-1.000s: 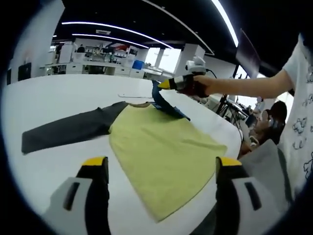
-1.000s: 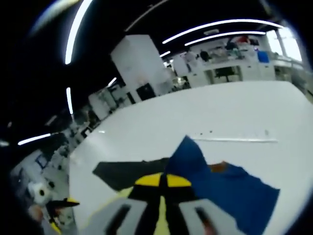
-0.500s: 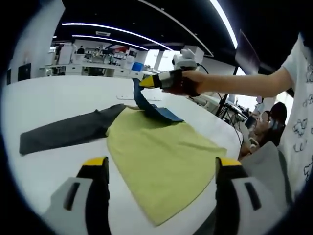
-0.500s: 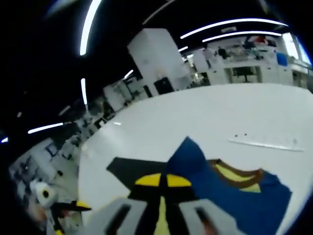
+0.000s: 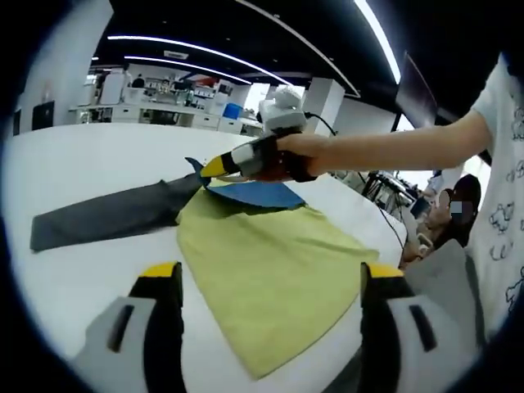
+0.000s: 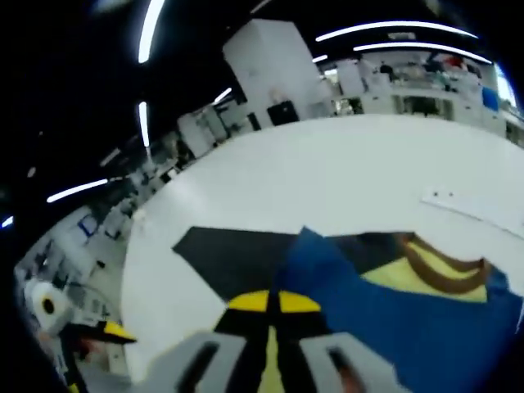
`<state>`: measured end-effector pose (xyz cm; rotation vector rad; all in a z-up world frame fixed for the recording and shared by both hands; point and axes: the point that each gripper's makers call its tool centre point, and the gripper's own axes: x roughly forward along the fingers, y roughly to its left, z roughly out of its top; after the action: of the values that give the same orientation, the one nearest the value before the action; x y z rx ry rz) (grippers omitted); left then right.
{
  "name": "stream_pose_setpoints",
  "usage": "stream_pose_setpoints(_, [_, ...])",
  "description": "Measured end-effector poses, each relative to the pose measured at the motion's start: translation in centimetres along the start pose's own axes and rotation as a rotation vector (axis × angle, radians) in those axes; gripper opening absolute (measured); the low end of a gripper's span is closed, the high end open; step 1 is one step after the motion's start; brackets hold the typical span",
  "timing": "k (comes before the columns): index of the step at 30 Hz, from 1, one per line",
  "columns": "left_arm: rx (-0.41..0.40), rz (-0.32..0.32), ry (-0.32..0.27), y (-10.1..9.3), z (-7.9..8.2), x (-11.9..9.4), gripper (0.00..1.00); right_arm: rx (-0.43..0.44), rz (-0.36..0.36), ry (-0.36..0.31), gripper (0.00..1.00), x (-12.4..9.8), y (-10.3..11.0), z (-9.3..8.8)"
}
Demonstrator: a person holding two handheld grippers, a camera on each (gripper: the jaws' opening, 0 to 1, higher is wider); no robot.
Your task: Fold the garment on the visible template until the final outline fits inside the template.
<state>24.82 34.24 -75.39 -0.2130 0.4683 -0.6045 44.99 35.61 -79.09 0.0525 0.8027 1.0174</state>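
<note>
Over the white table, right gripper pinches the garment's blue sleeve; left gripper hangs released, bare tabletop around.

Garment: one long-sleeved shirt is lying on the white table, toward its right edge. It is showing one yellow-green body, one dark grey sleeve stretching toward the left edge, one blue sleeve and one brown neckband.

Grippers: two are showing. One left gripper is presenting two yellow-tipped jaws, standing apart. One right gripper is pinching the blue sleeve between two jaws pressed together.

Table: one.

Persons: one hand is gripping the right gripper.
</note>
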Motion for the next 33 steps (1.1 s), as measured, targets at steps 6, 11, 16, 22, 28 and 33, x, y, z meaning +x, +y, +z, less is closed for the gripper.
stream_pose_setpoints(6, [-0.013, -0.01, 0.011, -0.4, -0.5, 0.5, 0.86, 0.003, 0.008, 0.038, 0.0, 0.3, -0.2, -1.8])
stream_pose_setpoints(11, [-0.019, -0.011, 0.02, -0.3, -0.7, 0.6, 0.86, -0.049, 0.019, 0.009, 0.15, -0.8, -0.4, -1.9])
stream_pose_setpoints(16, [-0.021, -0.006, 0.017, -0.2, -0.5, 0.4, 0.87, -0.119, 0.048, -0.085, 0.57, -2.2, -0.5, -0.5])
stream_pose_setpoints(22, [-0.016, -0.004, 0.017, -0.1, -0.2, 0.3, 0.87, -0.144, 0.048, -0.108, 0.82, -4.2, -2.0, -0.5])
stream_pose_setpoints(28, [-0.014, -0.005, 0.018, 0.1, -0.2, 0.1, 0.87, -0.11, 0.045, -0.111, 1.0, -5.7, -3.7, -0.8])
stream_pose_setpoints(33, [-0.016, -0.007, 0.018, 0.1, -0.2, 0.2, 0.87, -0.137, -0.015, -0.08, 1.0, -7.6, -6.1, -1.8])
